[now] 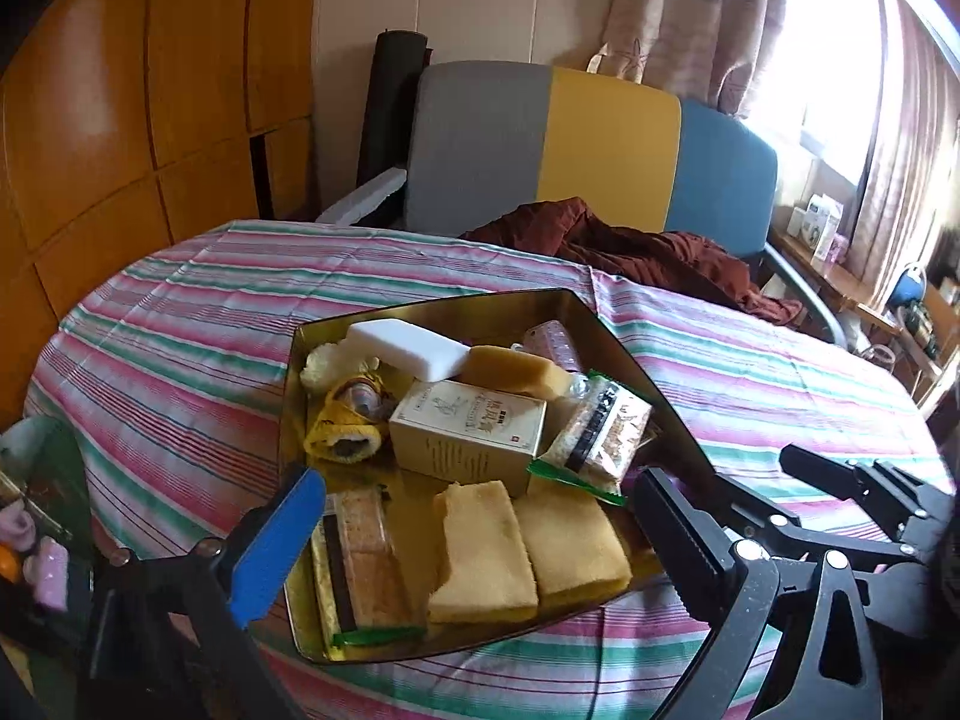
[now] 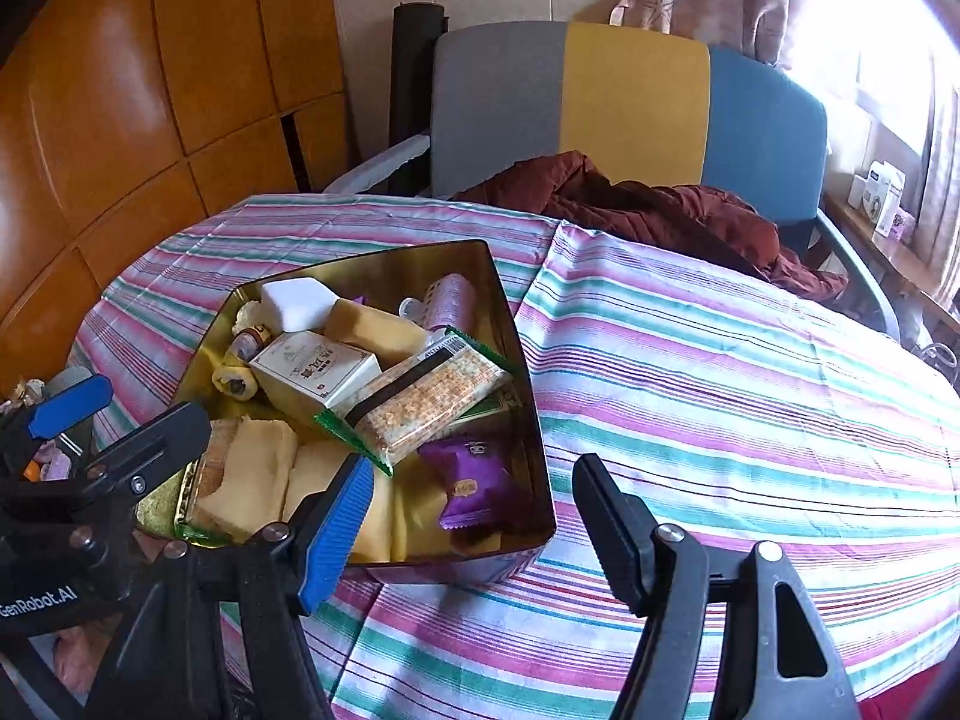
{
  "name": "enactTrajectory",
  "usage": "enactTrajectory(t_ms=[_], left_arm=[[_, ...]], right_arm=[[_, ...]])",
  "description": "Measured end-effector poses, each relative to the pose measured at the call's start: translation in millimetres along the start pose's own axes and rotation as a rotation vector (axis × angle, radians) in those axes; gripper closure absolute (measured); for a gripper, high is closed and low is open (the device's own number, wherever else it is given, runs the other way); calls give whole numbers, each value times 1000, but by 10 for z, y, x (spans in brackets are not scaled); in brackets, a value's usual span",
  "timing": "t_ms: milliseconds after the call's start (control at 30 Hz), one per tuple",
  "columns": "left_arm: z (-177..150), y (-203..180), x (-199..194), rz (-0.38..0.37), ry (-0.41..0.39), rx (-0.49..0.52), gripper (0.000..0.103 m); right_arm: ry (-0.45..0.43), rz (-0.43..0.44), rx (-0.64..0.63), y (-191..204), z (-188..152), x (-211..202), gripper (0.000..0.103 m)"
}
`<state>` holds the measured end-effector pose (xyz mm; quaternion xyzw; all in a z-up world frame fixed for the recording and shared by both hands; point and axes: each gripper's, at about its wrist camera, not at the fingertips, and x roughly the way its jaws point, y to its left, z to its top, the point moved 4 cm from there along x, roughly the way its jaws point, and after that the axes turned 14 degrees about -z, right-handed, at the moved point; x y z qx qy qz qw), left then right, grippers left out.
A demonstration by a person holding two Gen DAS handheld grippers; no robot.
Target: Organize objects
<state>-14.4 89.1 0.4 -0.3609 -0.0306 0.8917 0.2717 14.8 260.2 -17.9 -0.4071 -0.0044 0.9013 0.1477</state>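
Left wrist view shows the left tongs (image 1: 474, 516) spread wide open over the near end of the gold tin (image 1: 444, 309), nothing between the jaws. Two folded yellow cloths (image 1: 522, 546) lie side by side right under them at the tin's near edge, so my guess is they belong there and the tongs have simply let go. The right tongs (image 2: 474, 516) are open too and empty, hanging over the tin's near right corner, partly over bare striped cloth of the counter (image 2: 750, 372).

The tin sits toward the left side of the counter and it's pretty packed. A white sponge block (image 1: 408, 348) and a tan sponge (image 1: 516, 369) are at the far end, a cream carton (image 1: 468, 432) is in the middle, and a cracker pack (image 2: 420, 408) leans across the carton rather than lying flat. A purple snack packet (image 2: 474, 480) is tucked in the near right corner. Looks like nearly everything is already gathered in.

Around it: a rust-coloured garment (image 2: 660, 210) drapes over the far edge of the counter in front of a grey, yellow and blue chair (image 2: 630, 96). Off the left edge there's a clutter of small pinkish things (image 1: 42, 552), too blurry to name. Nothing blocks the tin from above, but the leaning cracker pack eats up room.
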Motion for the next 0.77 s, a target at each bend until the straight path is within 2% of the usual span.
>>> enactTrajectory(t_ms=[333,767], left_arm=[[-10,9,-58,122,-22,30,0],[-44,119,-29,119,-7,3,0]], right_arm=[[-25,-46,-9,9,-6,-35,33],[-8,-39,-16,25,-36,12,33]])
